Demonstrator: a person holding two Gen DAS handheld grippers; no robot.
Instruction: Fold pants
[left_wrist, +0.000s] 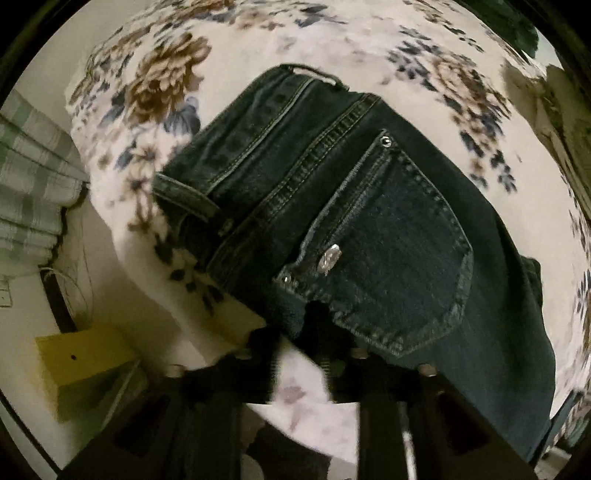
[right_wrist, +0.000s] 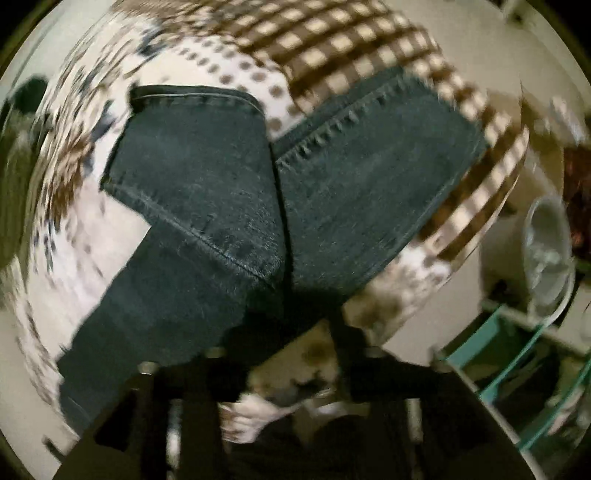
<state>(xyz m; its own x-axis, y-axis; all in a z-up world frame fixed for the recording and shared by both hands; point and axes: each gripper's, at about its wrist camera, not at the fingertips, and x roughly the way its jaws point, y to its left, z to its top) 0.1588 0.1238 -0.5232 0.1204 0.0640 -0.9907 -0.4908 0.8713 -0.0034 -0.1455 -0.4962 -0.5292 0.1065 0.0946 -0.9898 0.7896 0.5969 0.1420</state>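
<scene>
The bed (left_wrist: 280, 48), covered in a pale sheet with brown and blue flowers, is filling most of both views and is carrying the pants (left_wrist: 332, 206). In the left wrist view the bed's near edge is curving away just left of the pants, and beyond that edge a yellow box (left_wrist: 85, 354) is sitting well apart from the denim, with a green plaid cloth (left_wrist: 33, 177) hanging further left. Bare sheet is showing above and to the right of the pants. In the right wrist view a brown checked blanket (right_wrist: 354, 40) is lying above the pants, touching or passing under the far leg end, and the bed edge is falling away to the right of them, toward a glass shelf (right_wrist: 517, 354) and a pale bowl-like thing (right_wrist: 546, 251).

The pants are dark blue denim, lying flat with the back side up. The waistband (left_wrist: 236, 136), a back pocket (left_wrist: 399, 258) with a small metal tag, and pale stitching are showing. In the right wrist view the two legs (right_wrist: 207, 177) are spreading apart in a V, hems (right_wrist: 192, 96) toward the blanket.

The left hand-held gripper (left_wrist: 295, 332) is reaching in from below the pants, its fingers spread apart and dark against the denim edge near the pocket. The right hand-held gripper (right_wrist: 291, 325) is pointing at the place where the legs meet; its fingers are likewise parted, and whether they are touching the cloth cannot be told through the blur.
</scene>
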